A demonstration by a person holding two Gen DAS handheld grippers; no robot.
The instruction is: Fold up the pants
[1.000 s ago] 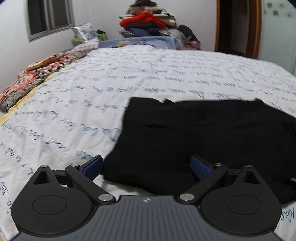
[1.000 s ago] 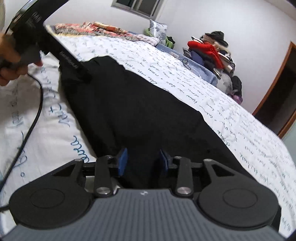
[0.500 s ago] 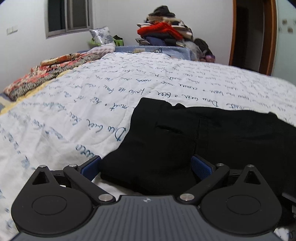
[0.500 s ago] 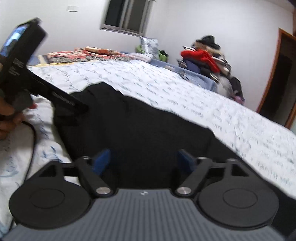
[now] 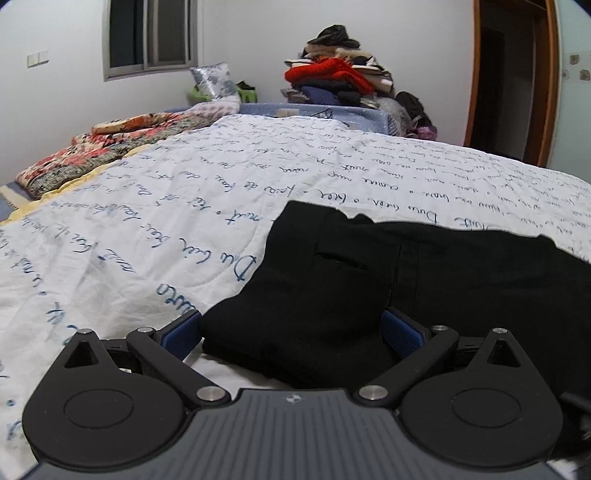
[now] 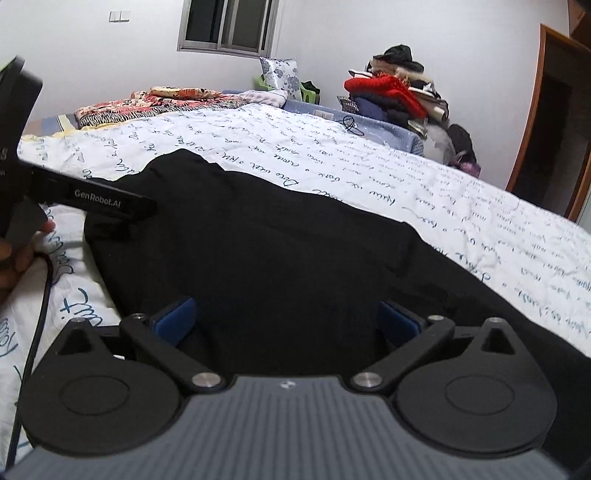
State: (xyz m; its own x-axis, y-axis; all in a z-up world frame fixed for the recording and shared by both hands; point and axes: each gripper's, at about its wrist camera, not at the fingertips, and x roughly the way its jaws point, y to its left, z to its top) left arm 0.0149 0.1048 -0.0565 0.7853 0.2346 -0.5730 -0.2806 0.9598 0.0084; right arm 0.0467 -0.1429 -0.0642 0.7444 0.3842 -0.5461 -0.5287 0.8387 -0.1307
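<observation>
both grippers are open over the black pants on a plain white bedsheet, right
Not quite: the bedsheet isn't plain, it's white with blue handwritten script, clear in the left wrist view. The rest holds: left gripper and right gripper are open over the black pants.

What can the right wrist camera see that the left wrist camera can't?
Only the right wrist view shows the left gripper from outside, its arm marked GenRobot.AI reaching to the pants' edge, plus the person's hand and a black cable.

Only the left wrist view shows the slit pocket on the pants and the seam beside it.

Both show the black pants lying on the white quilt with blue writing, the window, the clothes pile with a red garment, and open blue-padded fingers. The right gripper is open too.
</observation>
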